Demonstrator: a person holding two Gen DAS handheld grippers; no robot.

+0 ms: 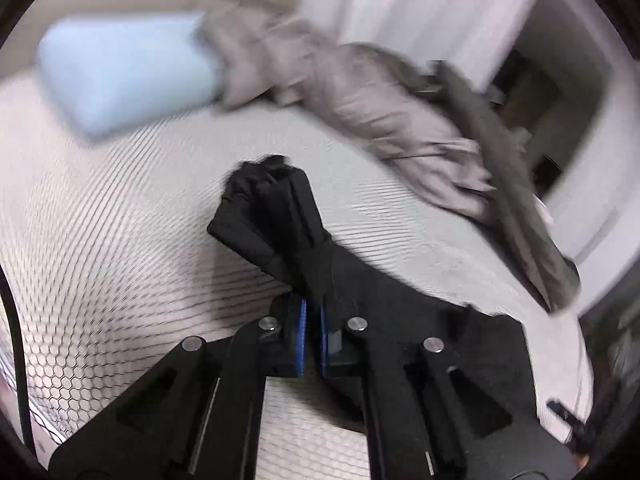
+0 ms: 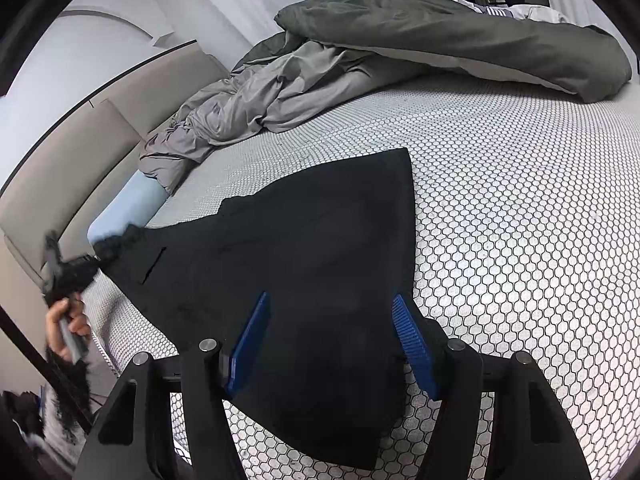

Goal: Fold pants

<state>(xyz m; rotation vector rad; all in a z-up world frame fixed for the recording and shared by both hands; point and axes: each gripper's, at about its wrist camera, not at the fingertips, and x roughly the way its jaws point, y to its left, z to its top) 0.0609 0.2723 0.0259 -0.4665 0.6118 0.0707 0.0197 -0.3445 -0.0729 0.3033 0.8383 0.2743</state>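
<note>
item: black pants (image 2: 304,264), spread flat on the honeycomb-patterned mattress (image 2: 520,240), which serves as the landmark here; most of the garment lies on the near part of the mattress, one end running off toward its left edge. left gripper (image 1: 314,314): blue pads pressed together on a bunched ridge of the black cloth, which rises in a gathered fold ahead of the fingers; in the right wrist view the same tool shows small and blurred at the left edge of the mattress, a hand (image 2: 64,328) on its handle, with the ruffled waistband end of the pants leading to it. likely reason for the hold: that end is being lifted so it can be carried across the rest of the garment for a fold (a judgement, not a thing seen). right gripper (image 2: 332,344): fingers spread, hanging over the near end of the pants, pads clear of the cloth on either side; it pinches nothing and seems poised to pin or take that end. also on the mattress: rumpled grey bedding (image 2: 256,100) along the far side, a dark green duvet (image 2: 460,32) beyond it, a pale blue pillow (image 2: 128,208) at the headboard (image 2: 60,168) side. containers: none in view; nothing holds anything else.
</note>
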